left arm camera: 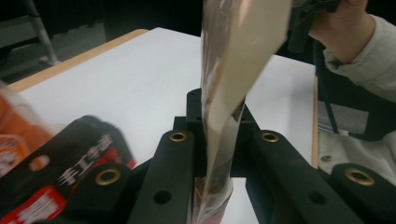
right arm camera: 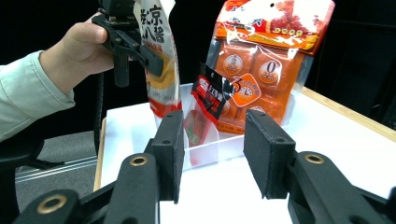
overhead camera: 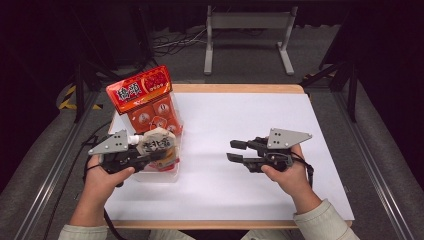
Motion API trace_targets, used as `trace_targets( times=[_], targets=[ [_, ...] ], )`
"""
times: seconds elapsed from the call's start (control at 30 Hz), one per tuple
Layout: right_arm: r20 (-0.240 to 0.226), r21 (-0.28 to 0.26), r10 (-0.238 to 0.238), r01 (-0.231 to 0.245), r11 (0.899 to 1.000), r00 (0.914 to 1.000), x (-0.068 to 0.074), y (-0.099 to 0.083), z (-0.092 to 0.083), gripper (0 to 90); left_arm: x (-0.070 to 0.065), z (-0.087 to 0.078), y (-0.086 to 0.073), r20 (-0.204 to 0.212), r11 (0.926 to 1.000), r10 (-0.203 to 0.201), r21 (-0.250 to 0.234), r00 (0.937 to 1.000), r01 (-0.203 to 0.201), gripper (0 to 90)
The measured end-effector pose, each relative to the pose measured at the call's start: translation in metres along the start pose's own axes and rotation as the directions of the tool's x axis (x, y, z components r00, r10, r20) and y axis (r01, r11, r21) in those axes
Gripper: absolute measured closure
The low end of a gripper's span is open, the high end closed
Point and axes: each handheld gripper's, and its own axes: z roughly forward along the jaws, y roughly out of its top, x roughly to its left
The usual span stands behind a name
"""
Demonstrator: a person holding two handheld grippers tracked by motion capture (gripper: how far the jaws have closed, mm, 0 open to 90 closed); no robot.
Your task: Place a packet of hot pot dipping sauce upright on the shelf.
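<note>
Pouch going into the bin, left side first.

The left gripper [overhead camera: 161, 156] is clamped on a beige sauce pouch [overhead camera: 159, 145] above the clear bin [overhead camera: 150, 175]; lower it upright, easing past the black-red packet [right arm camera: 212, 95] just below and the tall orange snack bag [overhead camera: 150, 102] beyond. The right gripper [overhead camera: 236, 150], jaws parted around nothing, hangs well apart over the white table [overhead camera: 240, 190].

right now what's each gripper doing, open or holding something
Left gripper: shut on the beige and orange plastic sauce pouch, above the clear plastic bin.
Right gripper: open, nothing between its jaws.
</note>
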Motion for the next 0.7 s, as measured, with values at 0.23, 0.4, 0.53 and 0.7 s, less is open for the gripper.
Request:
trace_targets(
  times=[0.23,0.4,0.53,0.7],
  targets=[
    [0.017,-0.014,0.011,-0.01,1.0,0.9998,-0.003,0.0,-0.008,59.6,0.012,-0.011,-0.008,-0.05,0.9999,-0.004,0.011,0.9987,0.005,83.8],
    [0.008,-0.014,0.011,-0.011,1.0,0.9999,-0.003,-0.001,-0.007,59.6,0.016,-0.015,-0.013,-0.058,0.9995,0.01,0.032,0.9983,-0.008,83.7],
    [-0.001,-0.02,0.015,-0.015,1.0,0.9999,-0.003,-0.001,-0.008,59.5,0.018,-0.016,-0.018,-0.05,0.9982,0.029,0.053,0.9984,-0.026,83.7],
    [-0.008,-0.026,0.018,-0.018,0.999,0.9998,-0.003,-0.001,-0.008,59.5,0.021,-0.017,-0.023,-0.038,0.9971,0.036,0.068,0.9986,-0.033,83.5]
  ],
)
